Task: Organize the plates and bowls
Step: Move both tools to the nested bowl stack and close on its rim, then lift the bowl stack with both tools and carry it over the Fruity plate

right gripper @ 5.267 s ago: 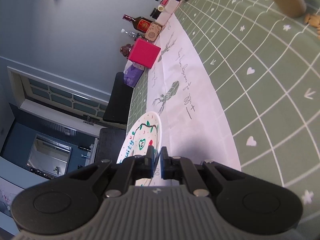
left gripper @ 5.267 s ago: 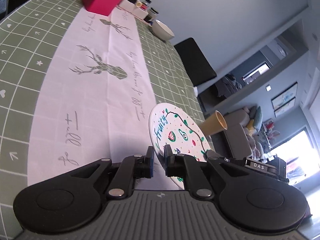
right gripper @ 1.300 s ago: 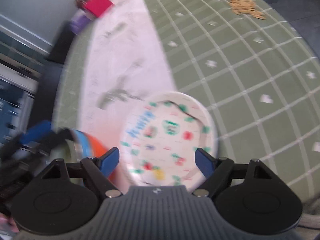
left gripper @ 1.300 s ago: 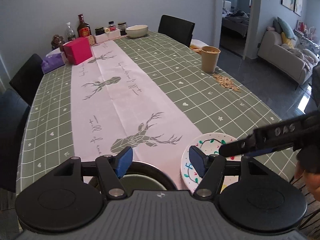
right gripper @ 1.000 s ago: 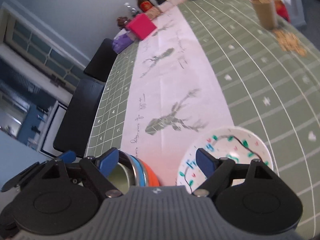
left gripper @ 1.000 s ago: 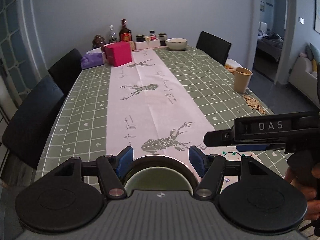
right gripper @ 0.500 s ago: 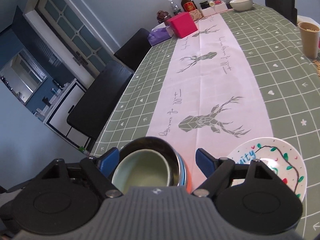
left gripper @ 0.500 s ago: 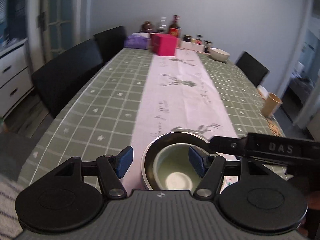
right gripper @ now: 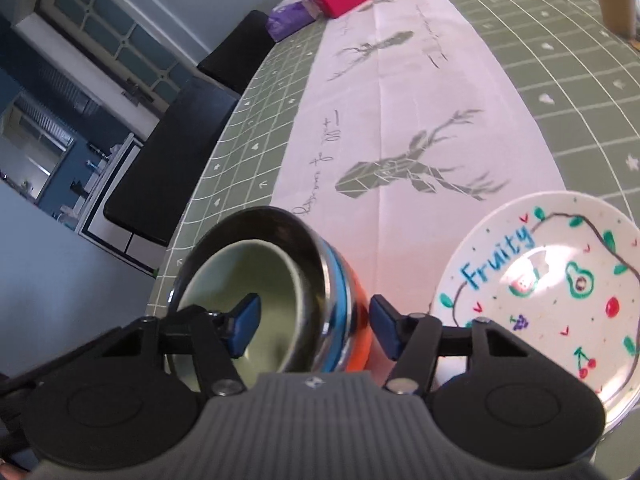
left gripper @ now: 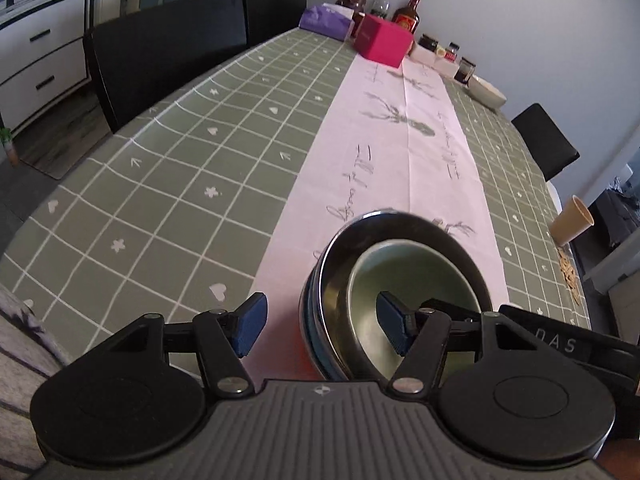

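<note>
The right gripper (right gripper: 314, 330) straddles the right-hand wall of the bowl stack (right gripper: 332, 280), one finger inside the pale green bowl (right gripper: 256, 276), the other outside the orange base; its jaws are closing, pads not yet pressing. The left gripper (left gripper: 318, 326) stands spread across the opposite wall, one pad inside the green bowl, holding nothing. Only the right wrist view shows the "Fruity" plate (right gripper: 560, 280), just beside the stack on the table runner (right gripper: 400, 120). Only the left wrist view shows the white bowl (left gripper: 486, 90) at the far end.
</note>
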A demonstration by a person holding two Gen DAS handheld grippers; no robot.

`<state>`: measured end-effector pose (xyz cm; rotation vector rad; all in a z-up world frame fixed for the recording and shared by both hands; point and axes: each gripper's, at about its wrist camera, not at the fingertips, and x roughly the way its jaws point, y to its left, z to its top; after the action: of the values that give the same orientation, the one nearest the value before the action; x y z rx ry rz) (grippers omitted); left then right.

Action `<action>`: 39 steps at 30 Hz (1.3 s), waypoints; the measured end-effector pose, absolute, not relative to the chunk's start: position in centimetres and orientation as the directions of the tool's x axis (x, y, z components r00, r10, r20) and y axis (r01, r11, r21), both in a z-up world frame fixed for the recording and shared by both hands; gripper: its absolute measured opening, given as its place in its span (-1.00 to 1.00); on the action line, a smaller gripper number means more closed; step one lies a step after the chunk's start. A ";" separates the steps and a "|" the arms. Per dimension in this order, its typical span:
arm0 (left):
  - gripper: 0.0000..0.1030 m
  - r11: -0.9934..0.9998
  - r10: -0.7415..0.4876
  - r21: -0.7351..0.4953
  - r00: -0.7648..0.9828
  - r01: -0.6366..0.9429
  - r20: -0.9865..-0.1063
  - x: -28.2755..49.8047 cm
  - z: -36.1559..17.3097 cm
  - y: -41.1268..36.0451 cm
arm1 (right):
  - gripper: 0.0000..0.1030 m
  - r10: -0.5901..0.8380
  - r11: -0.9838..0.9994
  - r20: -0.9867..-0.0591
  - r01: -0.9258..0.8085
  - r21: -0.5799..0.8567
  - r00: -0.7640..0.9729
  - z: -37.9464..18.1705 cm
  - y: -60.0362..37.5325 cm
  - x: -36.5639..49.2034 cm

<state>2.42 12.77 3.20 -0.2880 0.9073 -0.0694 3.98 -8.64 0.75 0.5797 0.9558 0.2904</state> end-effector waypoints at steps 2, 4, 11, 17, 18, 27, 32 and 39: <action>0.43 0.962 -0.183 -0.269 0.611 -0.051 -0.770 2.5 3.0 12.5 | 0.11 0.495 0.797 -0.671 0.018 0.604 0.552 0.6 -8.7 4.0; 0.43 0.963 -0.182 -0.265 0.604 -0.050 -0.776 2.7 2.7 12.3 | 0.14 0.500 0.791 -0.666 0.021 0.612 0.553 0.6 -8.8 3.9; 0.40 0.962 -0.157 -0.256 0.575 -0.095 -0.803 3.2 1.6 12.5 | 0.13 0.493 0.799 -0.685 0.034 0.601 0.536 -0.1 -8.3 4.0; 0.31 0.960 -0.147 -0.256 0.572 -0.114 -0.807 3.2 0.9 12.5 | 0.11 0.487 0.803 -0.696 0.043 0.595 0.528 -0.7 -7.9 4.0; 0.20 0.962 -0.143 -0.250 0.579 -0.108 -0.802 3.0 1.0 12.3 | 0.07 0.483 0.810 -0.699 0.034 0.585 0.527 -0.6 -7.8 4.0; -0.17 0.956 -0.178 -0.279 0.585 -0.087 -0.791 2.7 1.4 12.0 | -0.24 0.389 0.870 -0.728 0.034 0.492 0.564 0.0 -6.8 3.3; -0.19 0.958 -0.160 -0.267 0.584 -0.102 -0.796 2.6 1.5 12.1 | -0.27 0.369 0.880 -0.738 0.045 0.474 0.565 0.3 -6.3 3.4; -0.19 0.966 -0.120 -0.229 0.578 -0.119 -0.807 2.6 1.9 12.0 | -0.31 0.372 0.880 -0.741 0.043 0.473 0.559 0.7 -5.9 3.4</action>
<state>2.55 11.98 1.89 -0.2718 0.9574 -0.0009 3.40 -5.88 0.66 0.4743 0.9664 0.2025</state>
